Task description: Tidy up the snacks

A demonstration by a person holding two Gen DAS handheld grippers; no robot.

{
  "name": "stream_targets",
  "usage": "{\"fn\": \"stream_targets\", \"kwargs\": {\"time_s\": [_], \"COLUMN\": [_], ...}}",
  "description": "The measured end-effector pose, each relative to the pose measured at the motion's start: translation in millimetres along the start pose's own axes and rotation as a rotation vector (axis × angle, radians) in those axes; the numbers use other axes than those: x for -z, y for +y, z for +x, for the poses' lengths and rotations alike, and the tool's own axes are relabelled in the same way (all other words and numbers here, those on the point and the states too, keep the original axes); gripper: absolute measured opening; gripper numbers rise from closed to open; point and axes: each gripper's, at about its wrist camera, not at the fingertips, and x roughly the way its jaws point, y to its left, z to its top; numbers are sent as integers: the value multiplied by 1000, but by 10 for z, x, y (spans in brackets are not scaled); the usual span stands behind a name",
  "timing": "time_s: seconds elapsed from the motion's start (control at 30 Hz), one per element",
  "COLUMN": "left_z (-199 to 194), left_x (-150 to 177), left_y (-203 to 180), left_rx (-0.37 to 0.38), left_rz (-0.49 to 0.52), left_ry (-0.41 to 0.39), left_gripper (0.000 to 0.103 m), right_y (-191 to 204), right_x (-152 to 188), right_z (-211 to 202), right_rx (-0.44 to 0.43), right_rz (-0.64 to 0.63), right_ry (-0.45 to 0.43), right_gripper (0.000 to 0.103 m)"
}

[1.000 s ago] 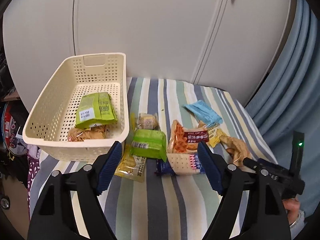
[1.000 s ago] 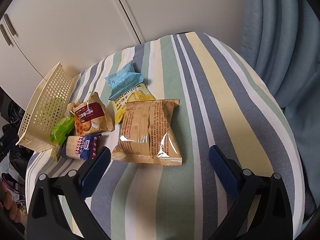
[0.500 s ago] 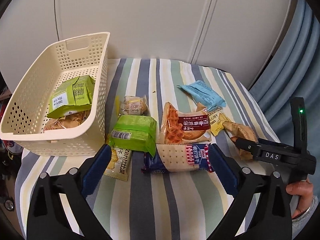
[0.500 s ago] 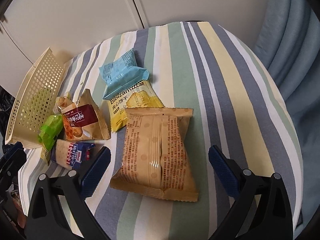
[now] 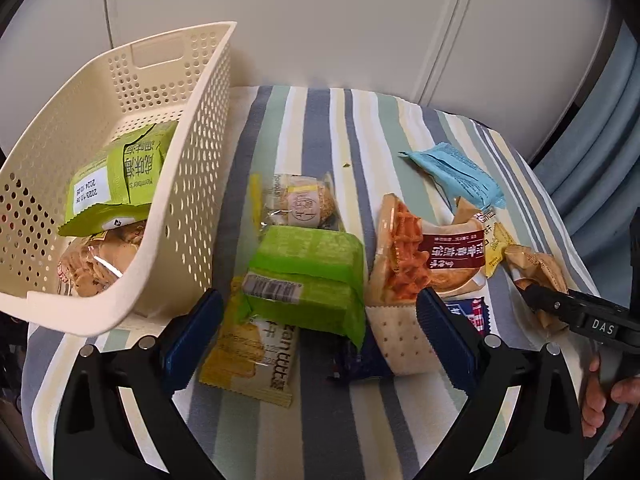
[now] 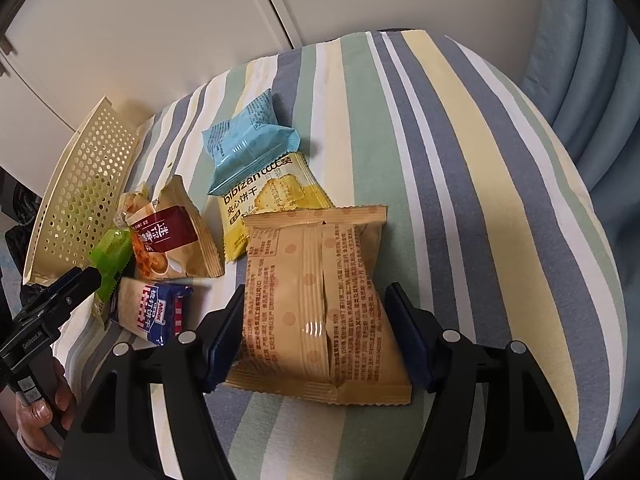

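Soft, even indoor light; glare streaks the tan packet (image 6: pixel 320 304) (glossy seam); strong fisheye bending and dark vignette in both views.

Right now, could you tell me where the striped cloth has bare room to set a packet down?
The widest bare patch is the striped cloth right of the tan packet and blue packet, toward the curtain. Between the basket and tan packet, snacks overlap tightly.

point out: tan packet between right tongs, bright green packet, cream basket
tan packet (image 6: pixel 320 312): right wrist view, centre back seam.
bright green packet (image 5: pixel 308 276): left wrist view, middle of wrapper.
cream basket (image 5: pixel 192 184): left wrist view, perforated side wall.
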Motion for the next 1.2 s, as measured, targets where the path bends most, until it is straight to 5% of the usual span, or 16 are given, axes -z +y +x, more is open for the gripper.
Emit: {"fn": "stream_targets", "kwargs": {"time_s": [0.2, 0.4, 0.87, 1.03, 1.2], "left_z": [9, 110, 347, 472, 452], "left_x": [0, -104, -191, -318, -320], "left_y": [300, -16, -378, -245, -491], "left_rx": [-36, -30, -102, 29, 21], "left_rz": [-69, 45, 109, 21, 119], "left_ry": [19, 24, 90, 128, 95], "left_gripper": [99, 99, 100, 100, 100], "right_y": [8, 17, 11, 1, -19], "right_x": [-5, 16, 49, 40, 47], "right_z": [3, -13, -32, -28, -36], "right_rx": [-5, -15, -31, -36, -44], "right_rz": [4, 7, 13, 16, 19], "right_ry": [-10, -14, -23, -26, -28], "right_gripper": [69, 69, 70, 70, 70]}}
